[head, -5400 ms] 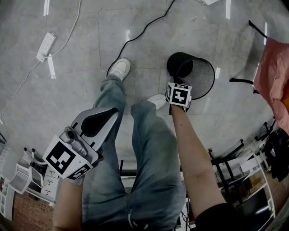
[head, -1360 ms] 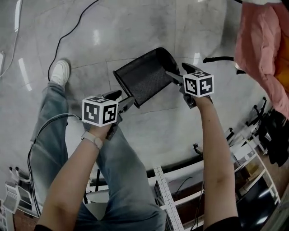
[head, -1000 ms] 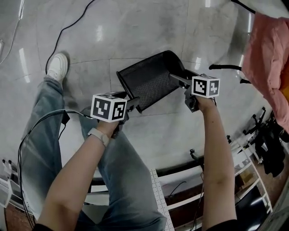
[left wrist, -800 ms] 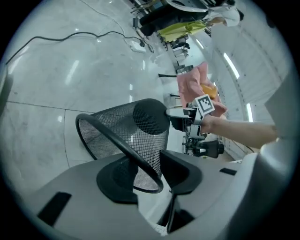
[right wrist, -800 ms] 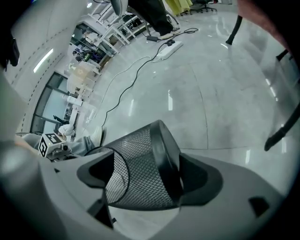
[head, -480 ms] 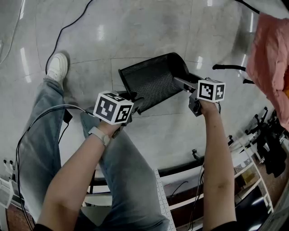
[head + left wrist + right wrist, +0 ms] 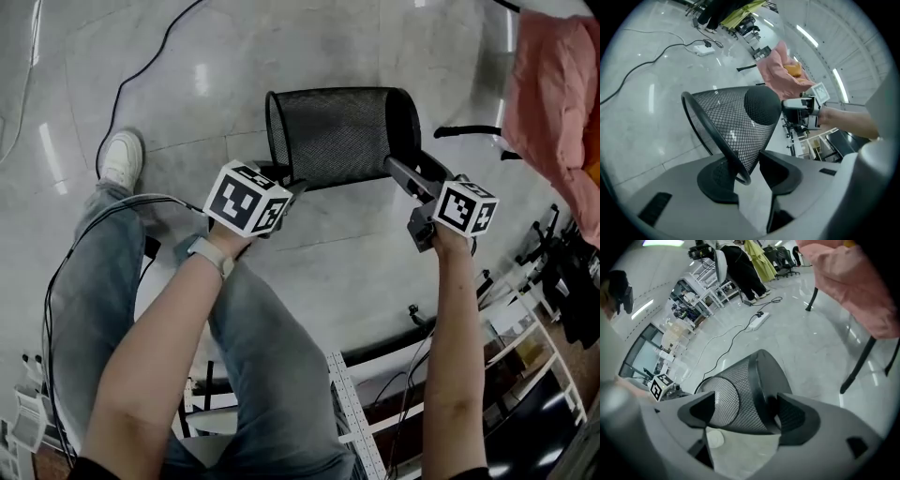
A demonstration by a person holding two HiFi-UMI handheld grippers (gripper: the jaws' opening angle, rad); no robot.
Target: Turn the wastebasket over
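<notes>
1. Wastebasket [image 7: 342, 136], near end: the left gripper [image 7: 284, 185] had the open rim. Its jaws stood about half spread, closed on the rim wire and the mesh wall just behind it.
2. Right gripper [image 7: 405, 173] took the dark base end. Its jaws were spread wider, astride the base, with a pad pressed to the mesh on either side.
3. The basket lay on its side between the two, mouth toward the left gripper, and appeared lifted clear of the floor [image 7: 234, 66]. Judgement: one hold at each end lets it roll about its long axis, so it looked roughly halfway to mouth-down.
4. Farther out were a shoe [image 7: 120, 159] and a cable [image 7: 150, 66] on the tiles. A pink cloth [image 7: 553, 103] sat at far right.
</notes>
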